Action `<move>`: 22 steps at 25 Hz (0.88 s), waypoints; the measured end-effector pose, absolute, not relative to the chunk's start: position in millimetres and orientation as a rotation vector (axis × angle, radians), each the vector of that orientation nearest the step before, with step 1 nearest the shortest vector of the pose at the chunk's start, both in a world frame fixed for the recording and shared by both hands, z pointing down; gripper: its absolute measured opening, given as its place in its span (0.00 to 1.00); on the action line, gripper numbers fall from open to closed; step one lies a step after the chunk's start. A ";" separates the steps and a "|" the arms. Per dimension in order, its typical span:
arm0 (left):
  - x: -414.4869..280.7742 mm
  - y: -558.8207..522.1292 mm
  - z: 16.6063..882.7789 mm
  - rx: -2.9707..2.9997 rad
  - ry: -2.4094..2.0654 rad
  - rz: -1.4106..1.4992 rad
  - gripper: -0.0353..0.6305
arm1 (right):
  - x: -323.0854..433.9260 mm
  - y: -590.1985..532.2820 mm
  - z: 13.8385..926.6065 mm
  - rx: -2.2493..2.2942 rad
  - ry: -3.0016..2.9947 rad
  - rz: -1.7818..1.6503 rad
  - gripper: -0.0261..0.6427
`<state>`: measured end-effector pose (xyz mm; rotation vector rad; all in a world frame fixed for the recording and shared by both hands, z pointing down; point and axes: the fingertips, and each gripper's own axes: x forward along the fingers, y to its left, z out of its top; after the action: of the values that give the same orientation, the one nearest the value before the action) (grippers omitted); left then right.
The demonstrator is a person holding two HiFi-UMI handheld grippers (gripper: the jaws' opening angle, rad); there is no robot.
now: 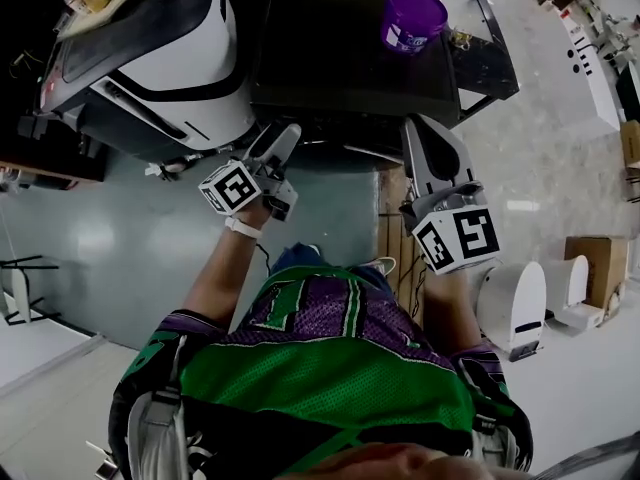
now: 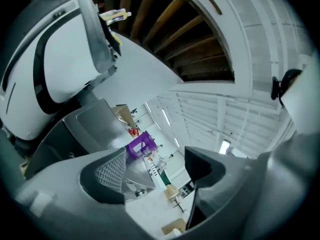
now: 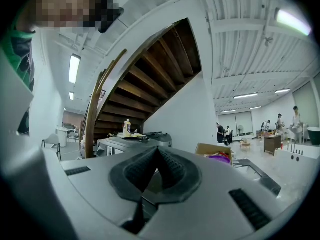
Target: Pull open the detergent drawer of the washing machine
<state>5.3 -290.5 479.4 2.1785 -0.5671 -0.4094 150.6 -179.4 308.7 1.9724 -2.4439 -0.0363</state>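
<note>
The washing machine [image 1: 340, 58] is the dark, flat-topped box directly ahead of you. A purple cup [image 1: 412, 18] stands on its top near the right rear corner. You look down on the top panel, so the detergent drawer cannot be made out in any view.

Your left gripper [image 1: 283, 138] reaches toward the near left corner of the machine, with its tips just beside the edge. Whether they touch it cannot be told. In the left gripper view, the fingers [image 2: 112, 171] are released and stand well apart with nothing between them. The purple cup [image 2: 140, 145] shows beyond the gap.

Your right gripper [image 1: 425, 133] points at the near right corner. Its fingers [image 3: 170, 166] are clenched, pad against pad, and grasp nothing.

A rounded white and black appliance [image 1: 160, 58] stands just left of the machine.
</note>
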 end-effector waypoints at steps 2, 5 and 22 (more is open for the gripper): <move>6.5 -296.9 495.3 2.118 -0.564 -0.423 0.58 | 152.3 -179.7 315.9 1.980 -2.432 -0.016 0.04; 9.0 -305.4 521.0 2.039 -0.571 -0.426 0.58 | 156.5 -179.4 326.1 1.997 -2.412 0.010 0.04; 7.4 -369.2 651.1 1.755 -0.620 -0.509 0.60 | 161.7 -178.5 372.1 2.017 -2.306 0.121 0.04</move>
<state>7.4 -369.2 651.1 1.7546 -0.6202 -0.5089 161.7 -178.5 372.1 2.0174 -2.3059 0.1210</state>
